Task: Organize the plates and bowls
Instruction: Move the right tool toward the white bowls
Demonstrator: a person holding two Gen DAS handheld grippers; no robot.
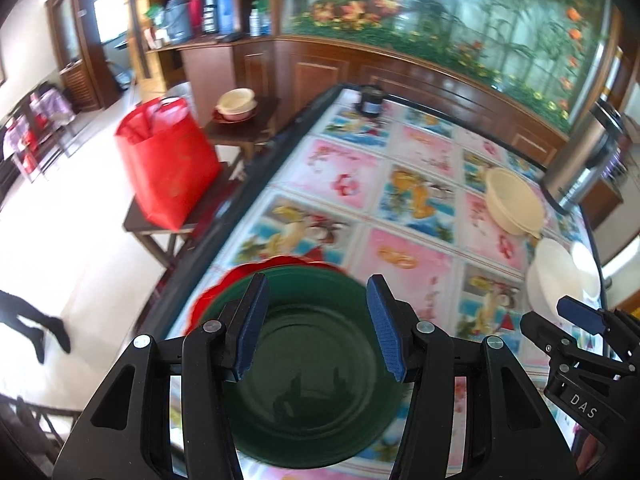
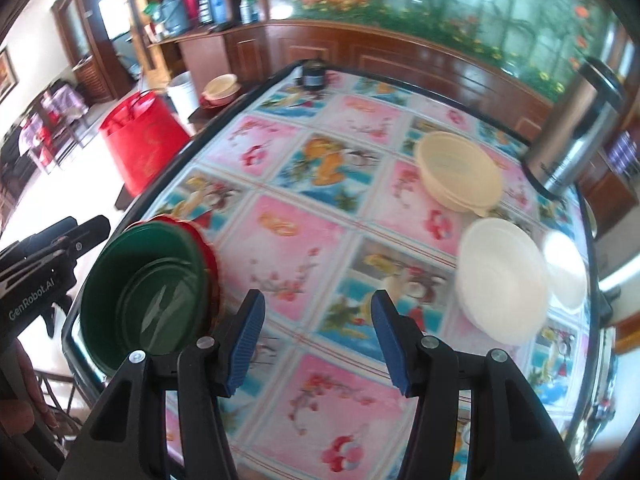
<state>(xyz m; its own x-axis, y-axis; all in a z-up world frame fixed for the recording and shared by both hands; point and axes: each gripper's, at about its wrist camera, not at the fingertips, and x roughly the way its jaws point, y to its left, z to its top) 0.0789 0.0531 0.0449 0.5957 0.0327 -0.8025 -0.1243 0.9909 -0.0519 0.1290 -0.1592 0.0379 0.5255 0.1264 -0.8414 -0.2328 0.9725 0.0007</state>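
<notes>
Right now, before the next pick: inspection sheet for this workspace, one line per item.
Surface: table under a glossy floral picture cover, dark rim.
Job's things: green bowl sits in a red plate at the near-left edge; cream bowl far right; white bowl near right, a smaller white dish beside it.
Clutter: dark jar at the far end; steel thermos at the right corner.
Grippers: left gripper open above the green bowl, nothing between its pads; right gripper open over bare cover.
Cables: nothing seen.
Surroundings: red bag on a stool, more bowls on a side table, wood cabinets, a person's legs on the floor at left.
</notes>
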